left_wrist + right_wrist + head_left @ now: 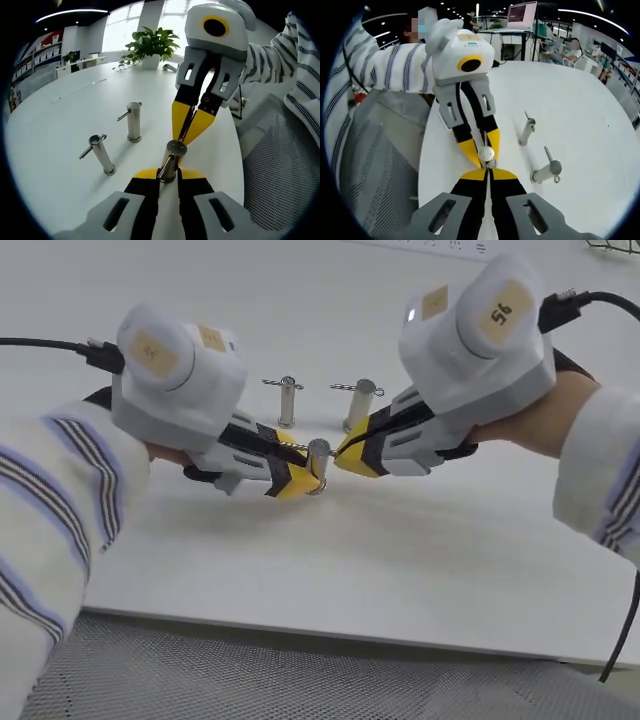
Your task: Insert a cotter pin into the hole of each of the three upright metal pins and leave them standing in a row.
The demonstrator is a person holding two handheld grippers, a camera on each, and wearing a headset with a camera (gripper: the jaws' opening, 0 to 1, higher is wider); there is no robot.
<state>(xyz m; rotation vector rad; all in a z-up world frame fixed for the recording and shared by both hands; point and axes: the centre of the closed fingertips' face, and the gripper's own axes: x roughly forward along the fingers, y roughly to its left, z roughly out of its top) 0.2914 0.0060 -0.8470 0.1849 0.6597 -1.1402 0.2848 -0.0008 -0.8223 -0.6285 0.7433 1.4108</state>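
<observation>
Here left tongs (pixel 297 480) clasp the near metal pin (pixel 319 450), right tongs (pixel 347 458) just opposite.

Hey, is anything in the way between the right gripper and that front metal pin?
Nothing visible. The right gripper is right at the front pin, jaws pinched on a thin cotter pin. The left gripper clamps that pin from the opposite side. One back pin and its neighbour stand clear behind.
</observation>
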